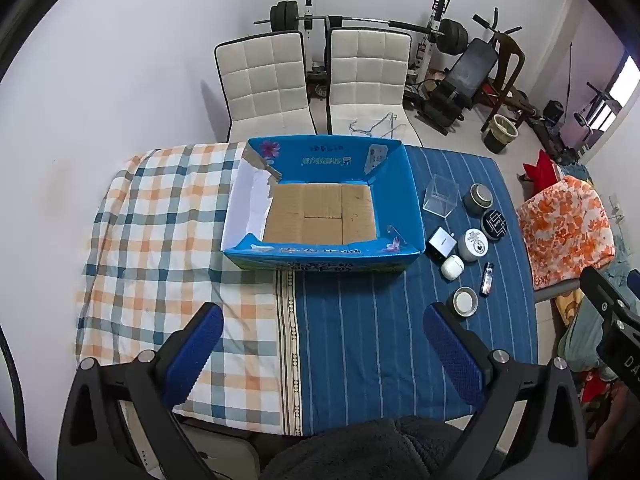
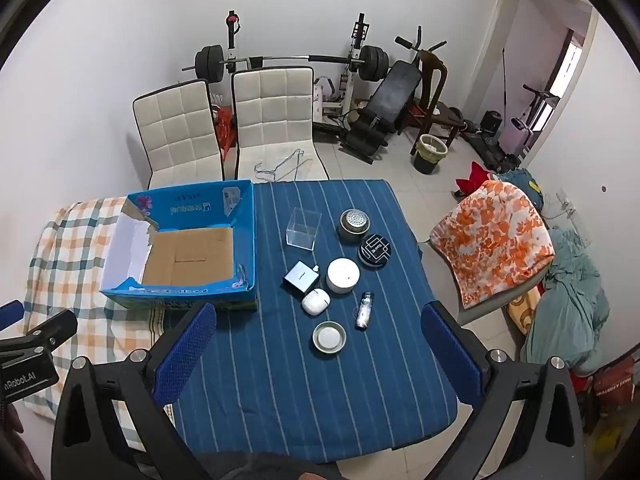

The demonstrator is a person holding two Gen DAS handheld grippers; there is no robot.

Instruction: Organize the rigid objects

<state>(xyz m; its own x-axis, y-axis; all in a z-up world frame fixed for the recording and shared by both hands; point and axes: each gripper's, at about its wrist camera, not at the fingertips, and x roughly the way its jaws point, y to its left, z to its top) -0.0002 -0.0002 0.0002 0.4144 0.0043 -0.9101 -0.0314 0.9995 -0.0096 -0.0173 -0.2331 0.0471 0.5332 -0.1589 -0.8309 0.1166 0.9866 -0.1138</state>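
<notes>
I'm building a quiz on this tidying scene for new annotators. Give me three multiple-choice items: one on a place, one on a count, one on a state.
1. Where do the small items lie relative to the blue box?
A. inside it
B. to its right, on the blue striped cloth
C. on a chair

2. How many white padded chairs stand behind the table?
A. one
B. two
C. four

3. What state is the right gripper in?
A. open and empty
B. shut on the clear cube
C. shut on the lighter

Key: 1 B, since the clear cube, white jar and the others sit on the cloth beside the box, whose cardboard floor is bare. 2 B, as two chairs show side by side. 3 A, because its fingers stand wide apart with nothing between them.
</notes>
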